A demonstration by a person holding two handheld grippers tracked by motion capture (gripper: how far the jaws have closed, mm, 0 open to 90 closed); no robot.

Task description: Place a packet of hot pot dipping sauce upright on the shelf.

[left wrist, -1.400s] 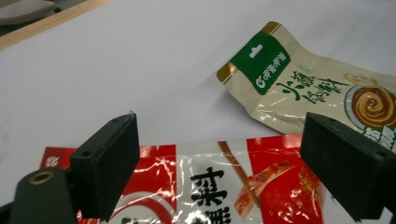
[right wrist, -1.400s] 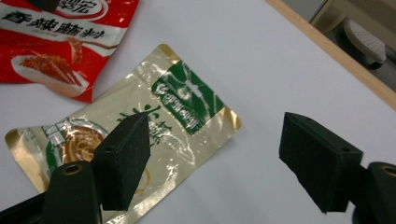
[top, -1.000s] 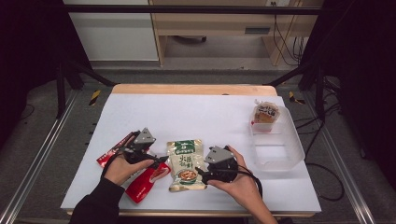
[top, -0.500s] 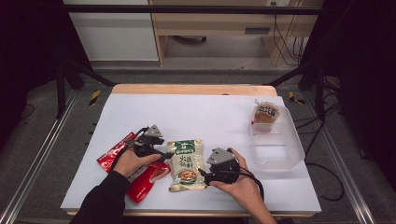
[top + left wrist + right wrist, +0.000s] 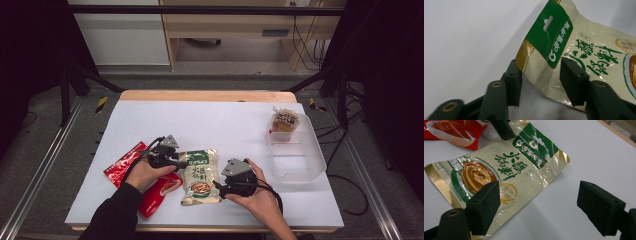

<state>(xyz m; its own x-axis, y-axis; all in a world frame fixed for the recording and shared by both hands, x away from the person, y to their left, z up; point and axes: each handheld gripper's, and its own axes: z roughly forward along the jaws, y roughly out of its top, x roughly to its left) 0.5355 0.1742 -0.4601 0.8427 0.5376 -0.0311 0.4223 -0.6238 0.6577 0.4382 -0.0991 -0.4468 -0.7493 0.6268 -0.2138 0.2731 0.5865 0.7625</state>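
Note:
A cream and green food pouch (image 5: 199, 176) lies flat on the white table cover, between the two hands. My left gripper (image 5: 181, 162) is at the pouch's upper left corner. In the left gripper view the pouch (image 5: 579, 47) has that corner between the jaws of the left gripper (image 5: 541, 83), which stand open with a gap on both sides. My right gripper (image 5: 219, 187) sits at the pouch's right edge. In the right gripper view my right gripper (image 5: 539, 207) is wide open, one jaw over the edge of the pouch (image 5: 499, 170), the other over bare table.
Two red packets (image 5: 123, 166) (image 5: 159, 196) lie under and beside the left hand; a red packet (image 5: 454, 130) also shows in the right gripper view. A clear plastic tub (image 5: 296, 159) stands at the right, with a small snack bag (image 5: 284, 121) at its far end.
The left gripper has moved right, off the red packets, up to the pouch's top left corner. The right gripper has hardly moved.

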